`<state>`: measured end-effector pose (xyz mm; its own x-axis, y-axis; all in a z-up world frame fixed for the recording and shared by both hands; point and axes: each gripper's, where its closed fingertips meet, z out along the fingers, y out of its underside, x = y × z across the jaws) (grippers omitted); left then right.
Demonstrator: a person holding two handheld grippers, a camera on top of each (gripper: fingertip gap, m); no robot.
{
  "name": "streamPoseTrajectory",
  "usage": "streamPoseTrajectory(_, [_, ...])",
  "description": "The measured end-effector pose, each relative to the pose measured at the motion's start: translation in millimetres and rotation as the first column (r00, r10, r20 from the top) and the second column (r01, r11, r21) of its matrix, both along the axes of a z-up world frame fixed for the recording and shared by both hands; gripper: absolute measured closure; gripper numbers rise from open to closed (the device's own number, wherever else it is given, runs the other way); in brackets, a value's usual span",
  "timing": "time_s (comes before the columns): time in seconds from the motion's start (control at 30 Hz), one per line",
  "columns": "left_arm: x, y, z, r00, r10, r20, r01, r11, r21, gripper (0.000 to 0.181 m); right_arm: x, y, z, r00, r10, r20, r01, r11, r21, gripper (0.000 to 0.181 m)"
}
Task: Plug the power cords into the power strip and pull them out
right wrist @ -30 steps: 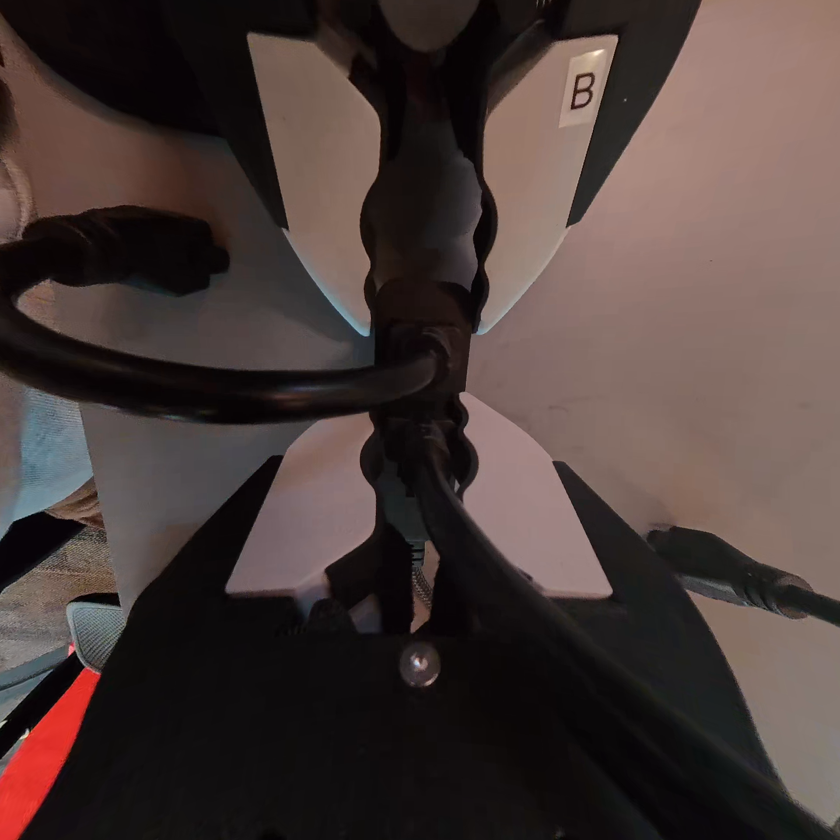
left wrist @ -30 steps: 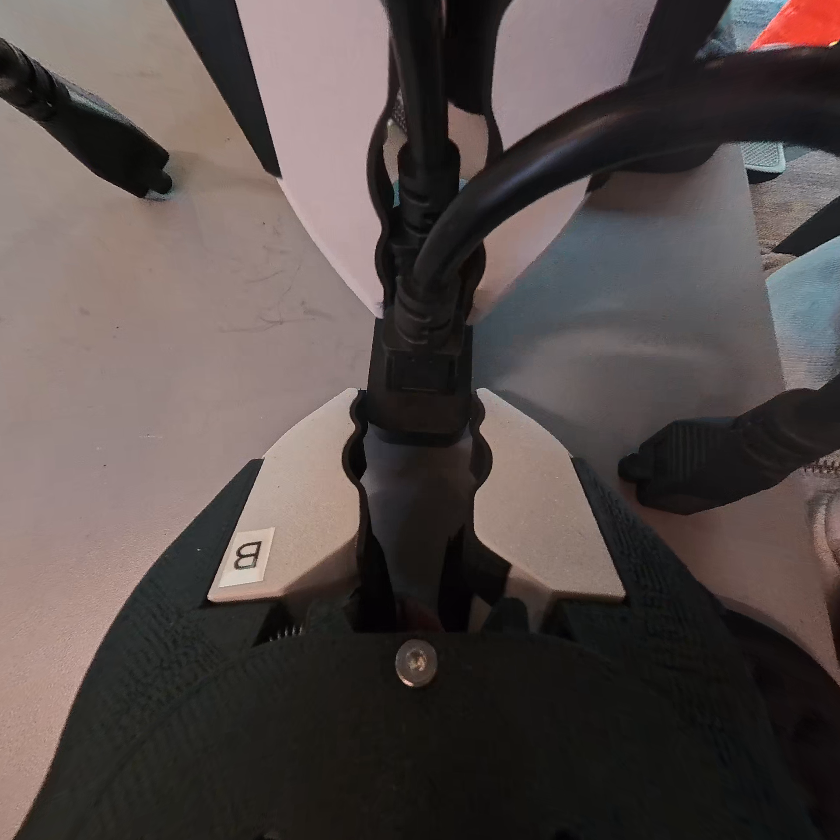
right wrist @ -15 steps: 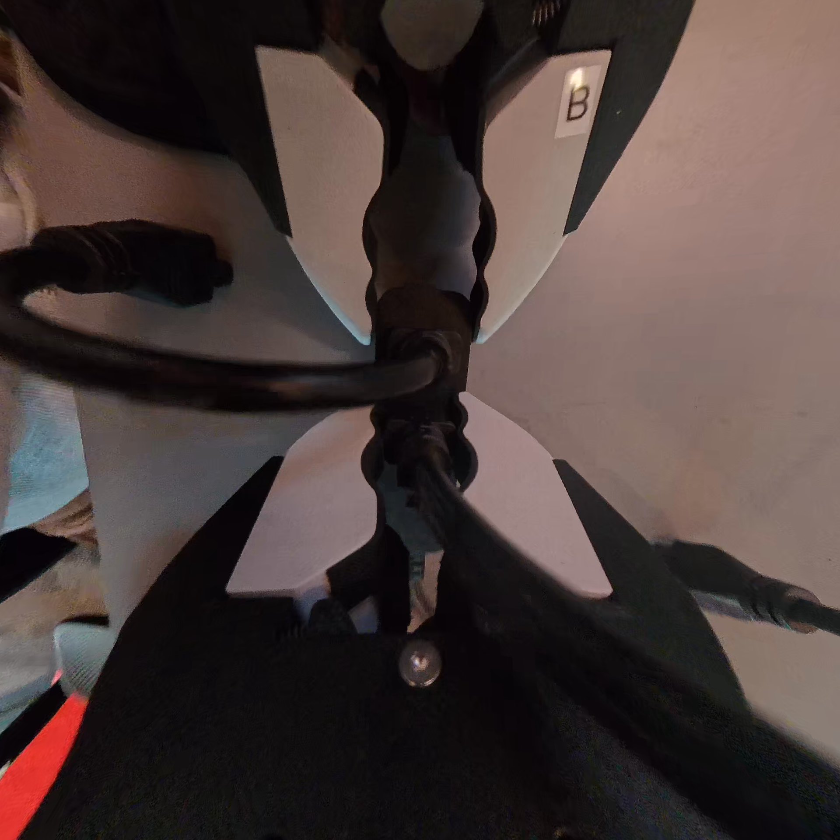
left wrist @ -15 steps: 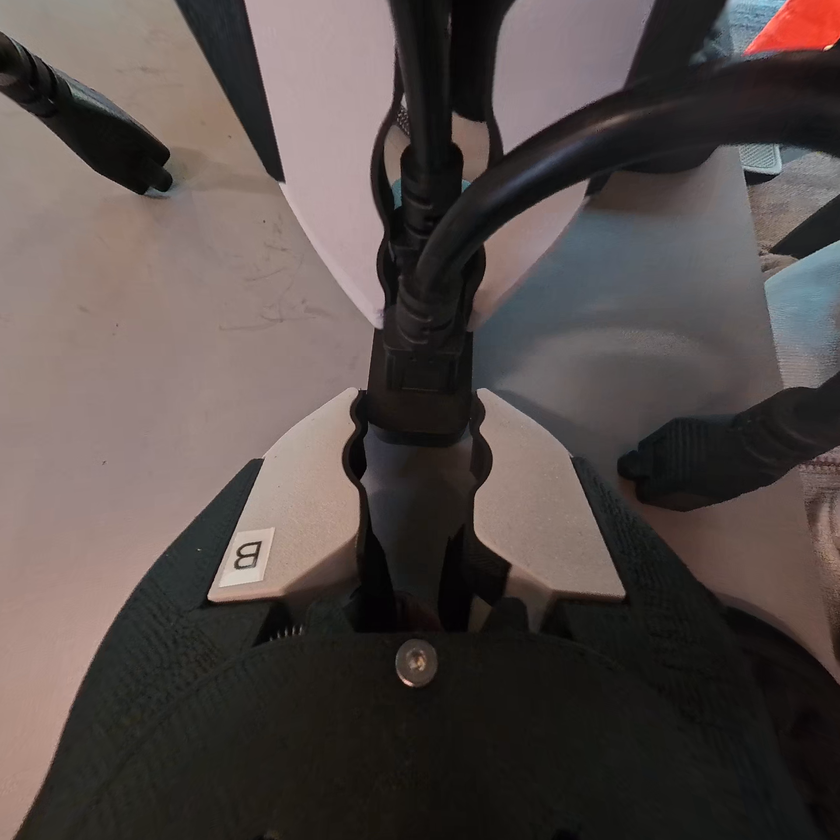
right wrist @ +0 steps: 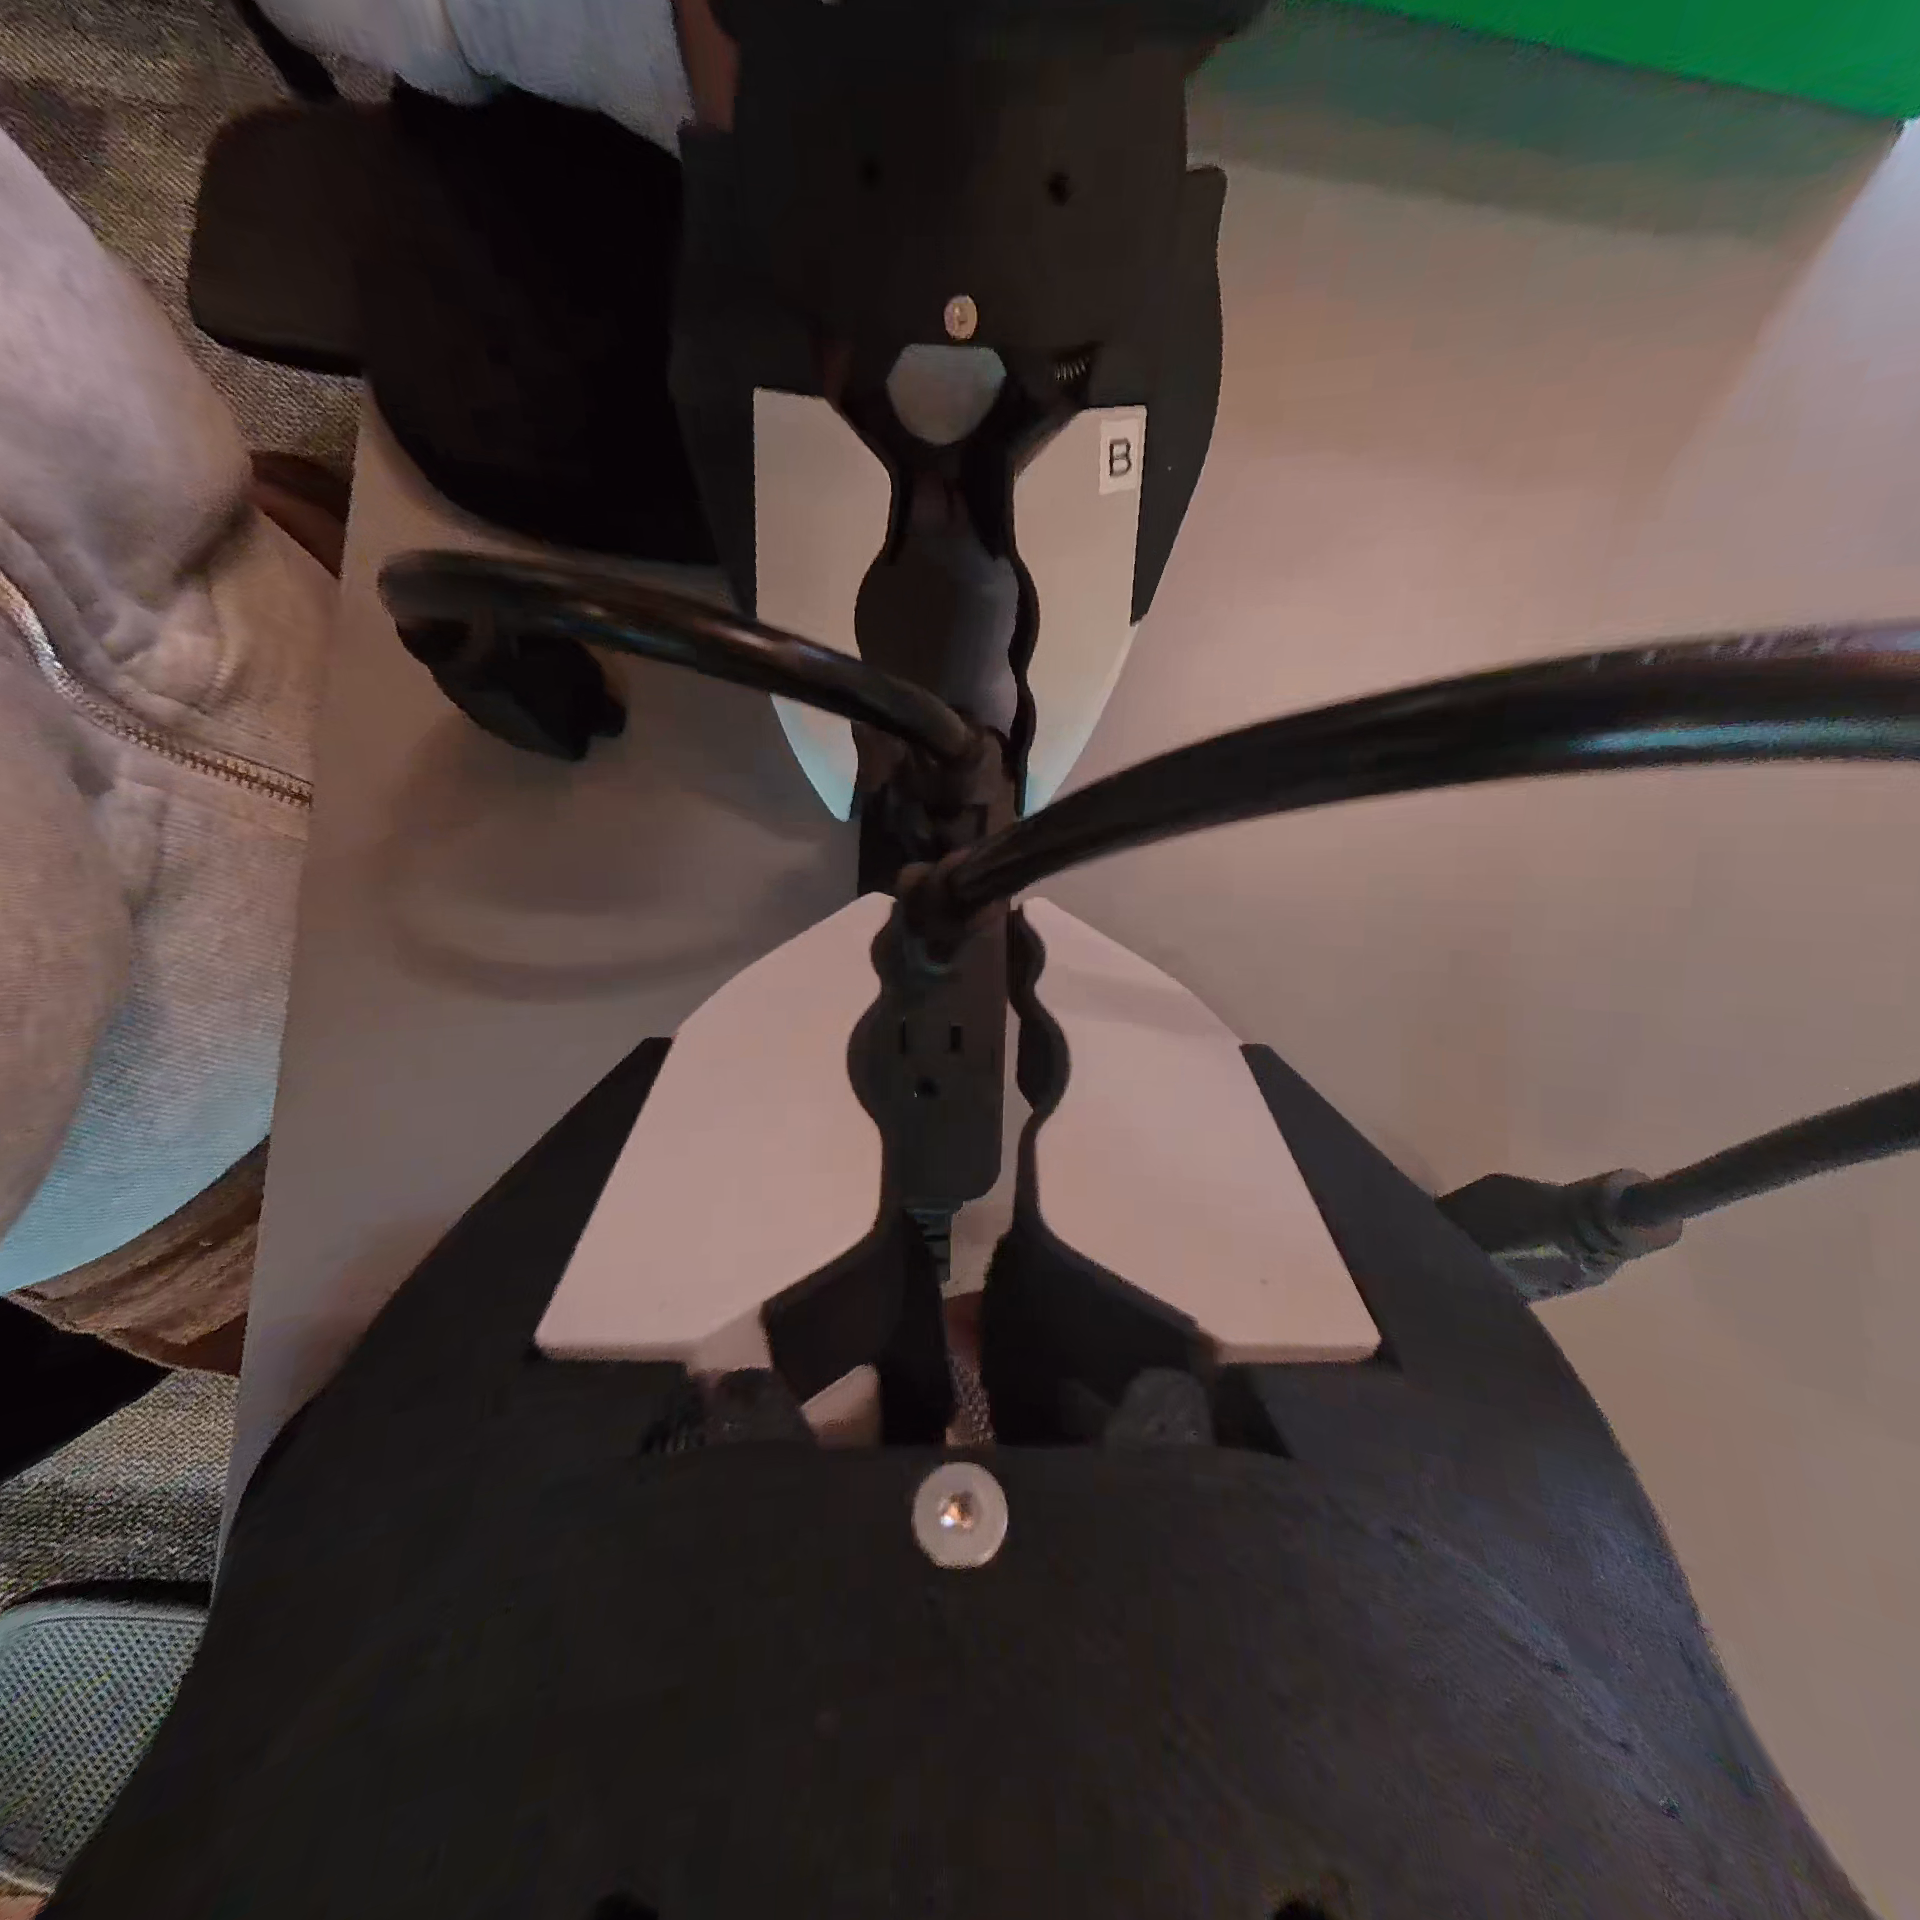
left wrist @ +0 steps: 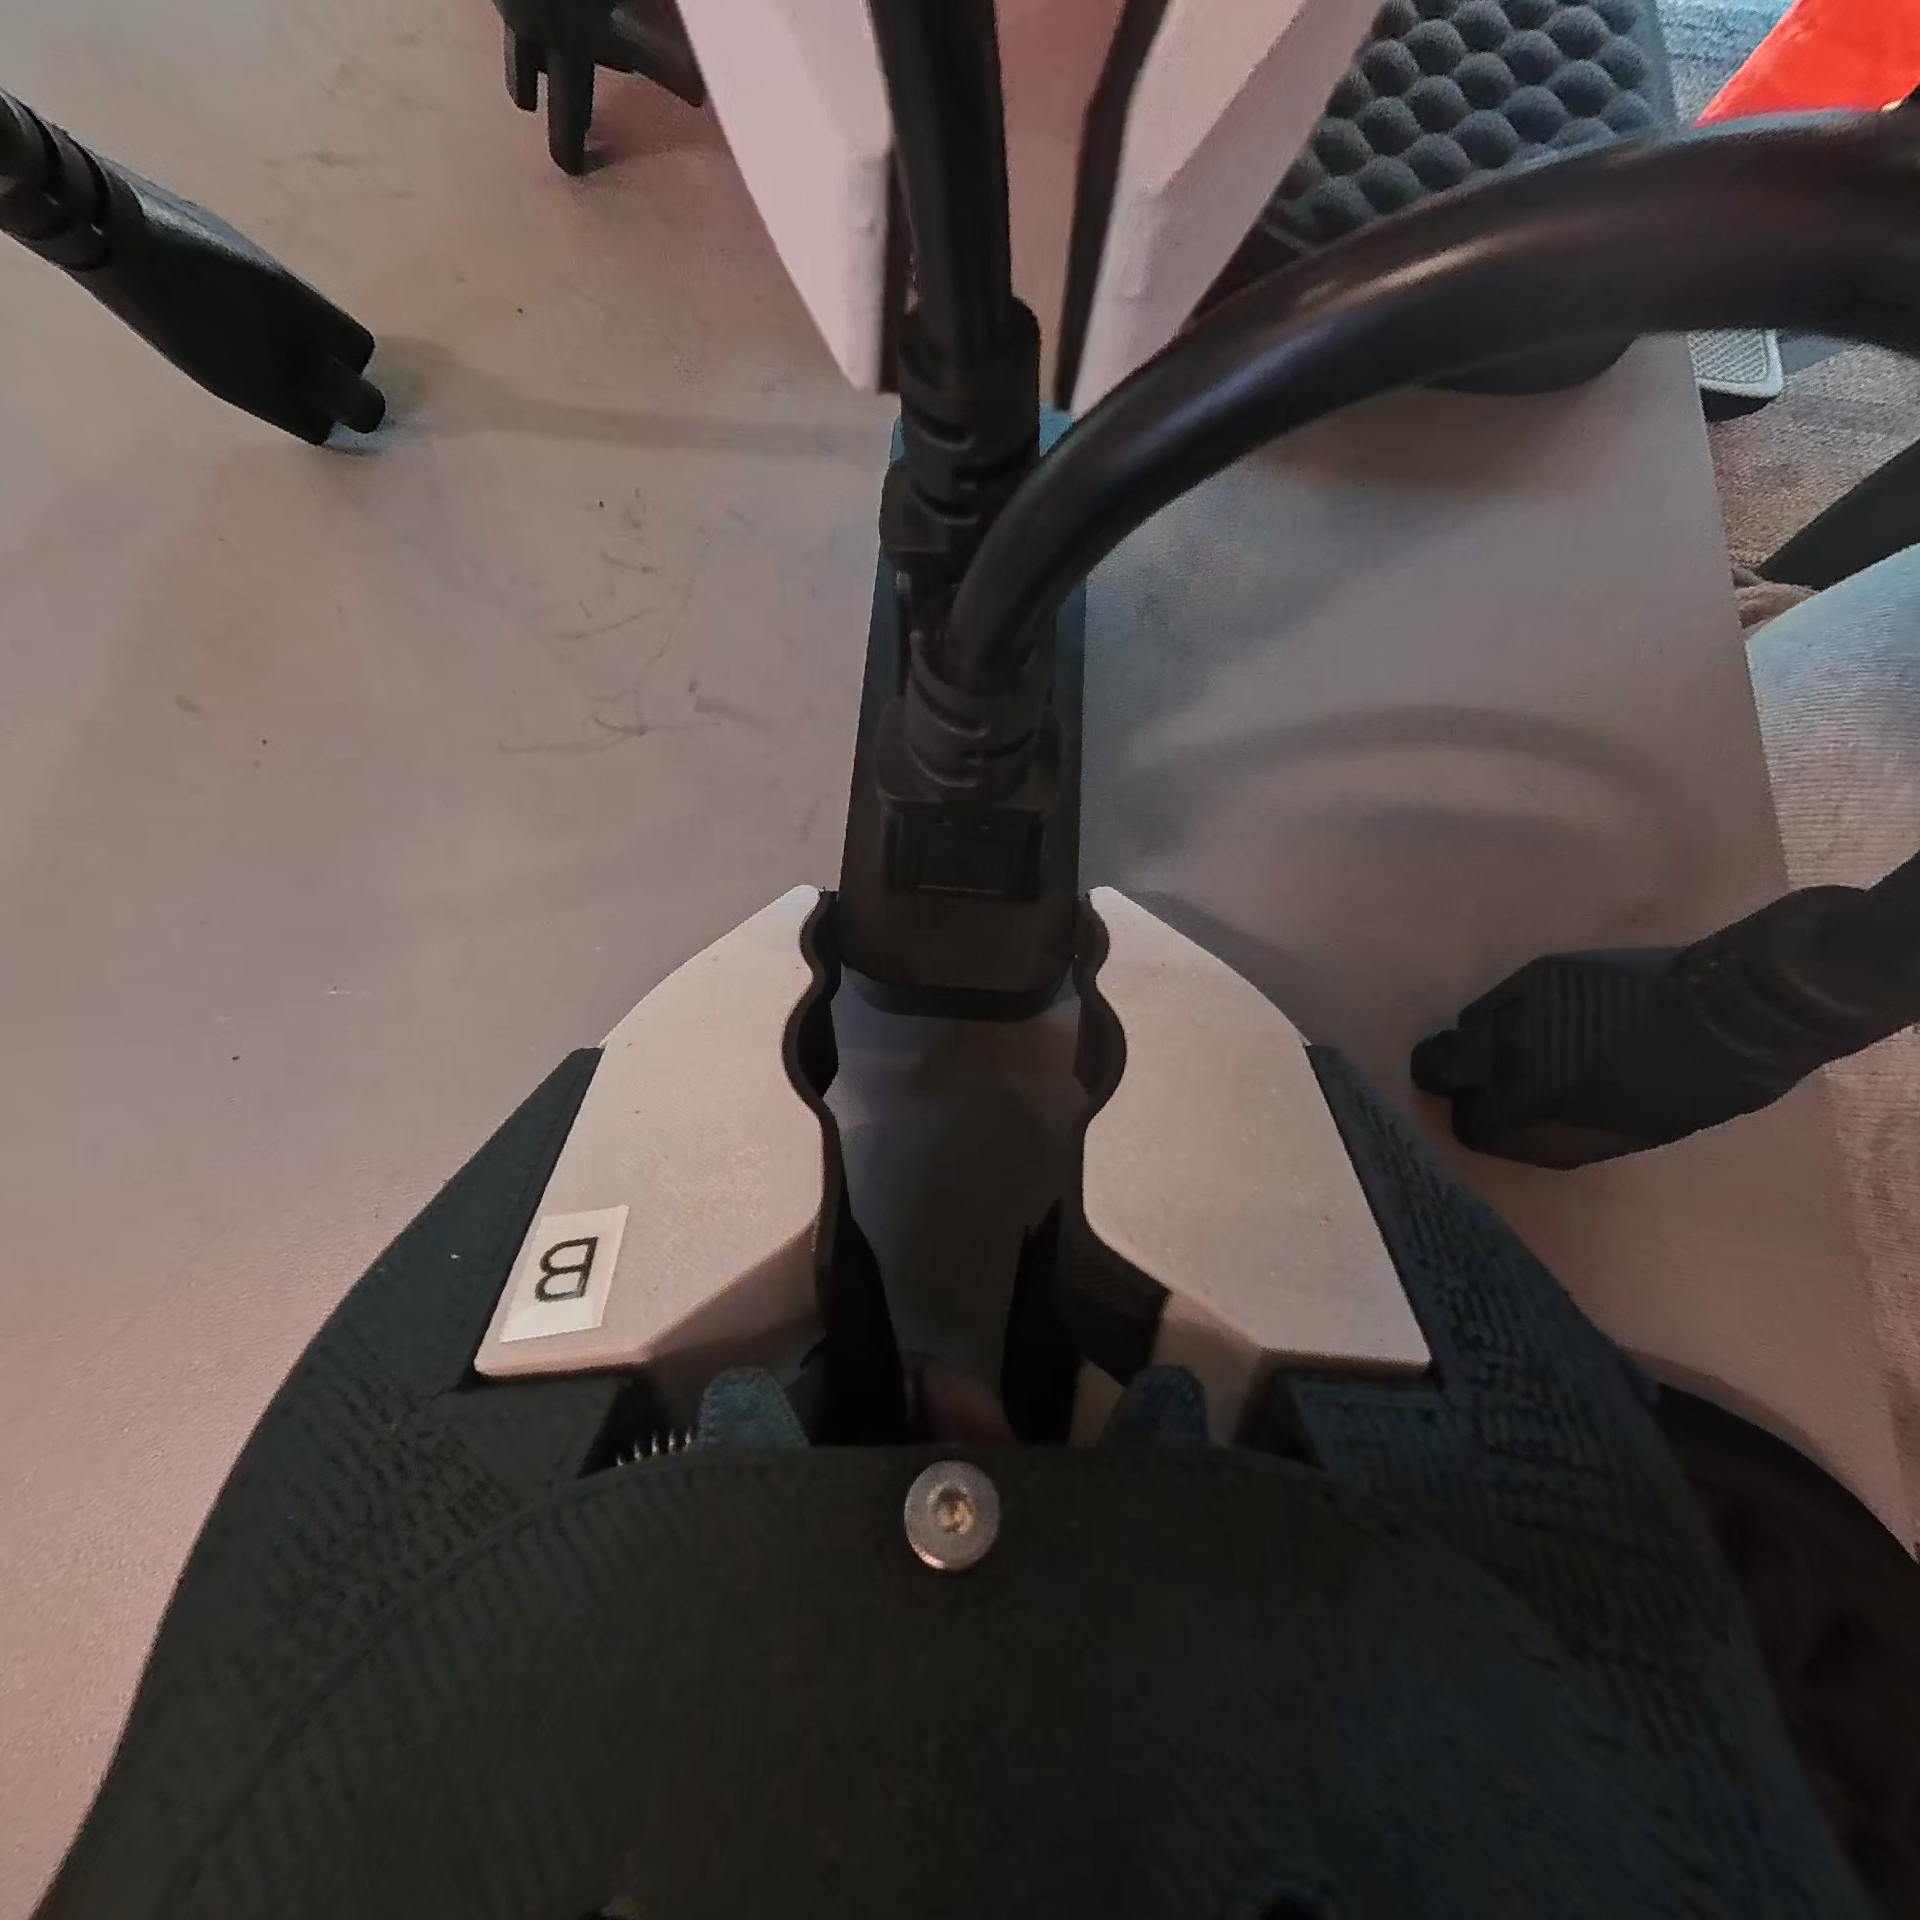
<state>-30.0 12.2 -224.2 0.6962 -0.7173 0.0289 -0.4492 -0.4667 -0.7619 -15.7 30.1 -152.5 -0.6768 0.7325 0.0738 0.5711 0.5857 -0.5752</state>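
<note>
A black power strip [left wrist: 956, 940] lies on the pale table [left wrist: 416, 727]. My left gripper [left wrist: 951, 914] is shut on its near end, with both pads against its sides. Two black plugs sit in the strip: a near one [left wrist: 961, 831] with its cord [left wrist: 1351, 312] arching right, and a far one [left wrist: 966, 416]. My right gripper [left wrist: 971, 395] faces me, its fingertips closed on the far plug's ribbed neck. In the right wrist view my right gripper [right wrist: 945, 904] has that neck at its tips. An empty socket of the strip [right wrist: 935, 1049] shows below, between its fingers. The left gripper [right wrist: 935, 800] is beyond.
Loose black plugs lie on the table at the left [left wrist: 239, 312], at the right [left wrist: 1610, 1060] and at the far top [left wrist: 582, 83]. One more lies to the right in the right wrist view [right wrist: 1558, 1226]. A person's grey sleeve [right wrist: 125, 727] is beside the table edge.
My right gripper has drawn back. Its fingers slid off the far plug's body to its neck and closed narrower. The plug stays in the strip and its cord swung right. The left gripper has not moved.
</note>
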Motion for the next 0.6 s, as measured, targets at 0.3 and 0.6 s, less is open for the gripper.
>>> streamPoseTrajectory(0.3, [0, 0, 0, 1.000, 0.000, 0.000, 0.000, 1.000, -0.001, 0.138, -1, -3, -3, 0.979, -0.010, 0.203, 0.014, 1.000, -0.021, 0.167])
streamPoseTrajectory(0.6, [0, 0, 0, 1.000, 0.002, -0.002, -0.002, 1.000, 0.004, 0.138, 3, 4, -15, 0.979, -0.020, 0.202, 0.005, 0.997, 0.074, 0.162])
